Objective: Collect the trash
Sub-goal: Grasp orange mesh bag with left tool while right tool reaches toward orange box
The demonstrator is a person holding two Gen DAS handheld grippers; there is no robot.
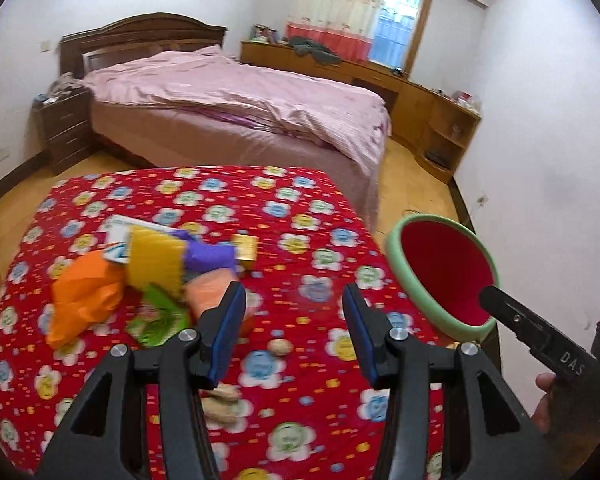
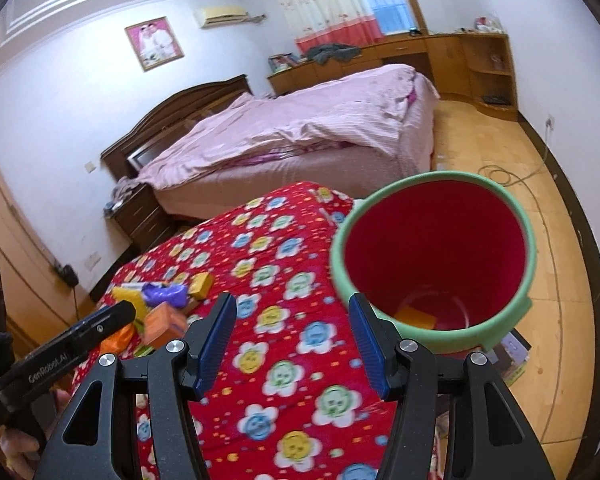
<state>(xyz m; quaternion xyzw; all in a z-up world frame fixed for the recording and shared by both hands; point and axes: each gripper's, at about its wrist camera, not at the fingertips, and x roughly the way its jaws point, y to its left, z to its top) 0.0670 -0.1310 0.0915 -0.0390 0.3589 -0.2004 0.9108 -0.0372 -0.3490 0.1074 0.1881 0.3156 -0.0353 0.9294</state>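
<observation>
The trash [image 1: 148, 276], a heap of wrappers and small boxes, lies on the red flowered cloth [image 1: 300, 208] at about ten o'clock from the left gripper [image 1: 294, 332], whose fingers stand apart with nothing between them, likely ready for a pick. The right gripper [image 2: 294, 344] is also parted and empty. The bin [image 2: 432, 256] stands off the cloth's edge at one o'clock from it, mouth up and close by so drops are short; one orange piece [image 2: 416, 316] already lies inside.
</observation>
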